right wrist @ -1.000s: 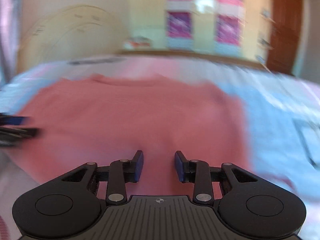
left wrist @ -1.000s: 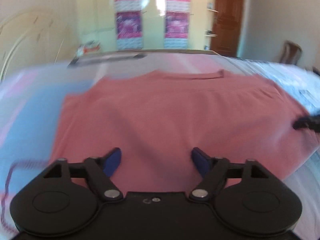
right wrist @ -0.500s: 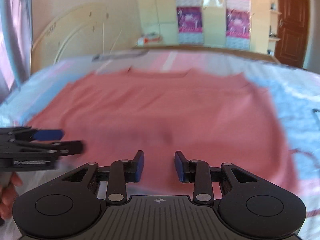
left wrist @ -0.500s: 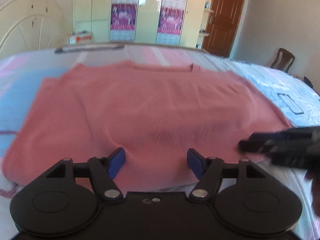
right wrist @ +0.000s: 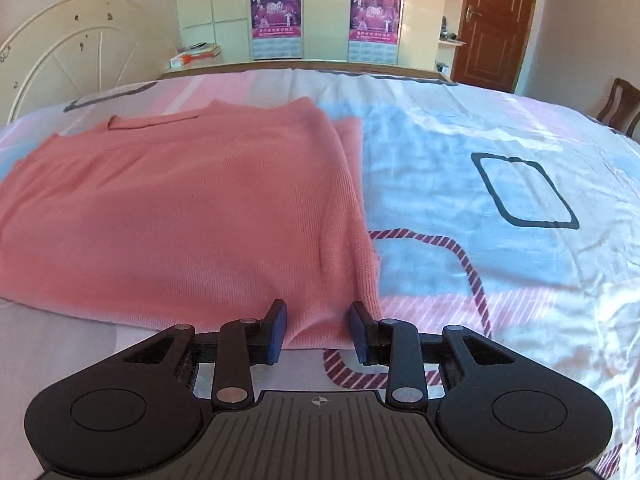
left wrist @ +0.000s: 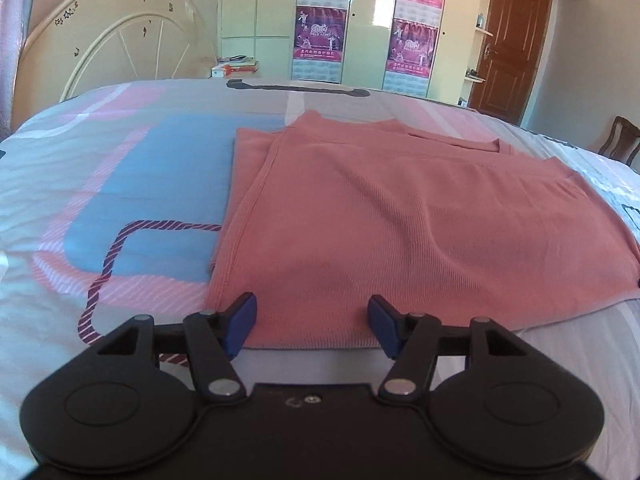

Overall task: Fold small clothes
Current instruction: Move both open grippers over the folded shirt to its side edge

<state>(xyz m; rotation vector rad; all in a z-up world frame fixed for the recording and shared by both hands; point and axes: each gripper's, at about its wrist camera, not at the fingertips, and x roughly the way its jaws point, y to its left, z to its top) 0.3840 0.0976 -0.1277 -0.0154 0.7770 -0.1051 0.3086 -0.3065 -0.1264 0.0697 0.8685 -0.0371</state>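
Your left gripper (left wrist: pixel 312 326) sits at the near left corner of the top (left wrist: pixel 400 216), jaws apart with only the hem's edge showing between the blue pads (left wrist: pixel 242 322); they have just been closing, and nothing is pinched yet. Your right gripper (right wrist: pixel 318 332) frames the near right corner, jaws at a narrower gap, the hem corner between the pads (right wrist: pixel 277 330) but not clamped as far as the view shows.

That pairing makes sense: one tool per bottom corner lets you lift the hem evenly and carry it toward the neckline in one fold, I judge.

The top lies flat on the bed (left wrist: pixel 120 200), roughly centred. Its side panels look already turned in: a folded edge runs down the left side in the left view and down the right side in the right view, so the shape is a tidy rectangle. Its neckline (left wrist: pixel 400 130) points away from you toward the wardrobe (left wrist: pixel 360 20), the hem toward you. The long axis runs near to far, between your two tools, though the fisheye widens it.

Beyond it are the headboard (left wrist: pixel 120 32), the door (left wrist: pixel 516 36) and a chair (left wrist: pixel 618 140).
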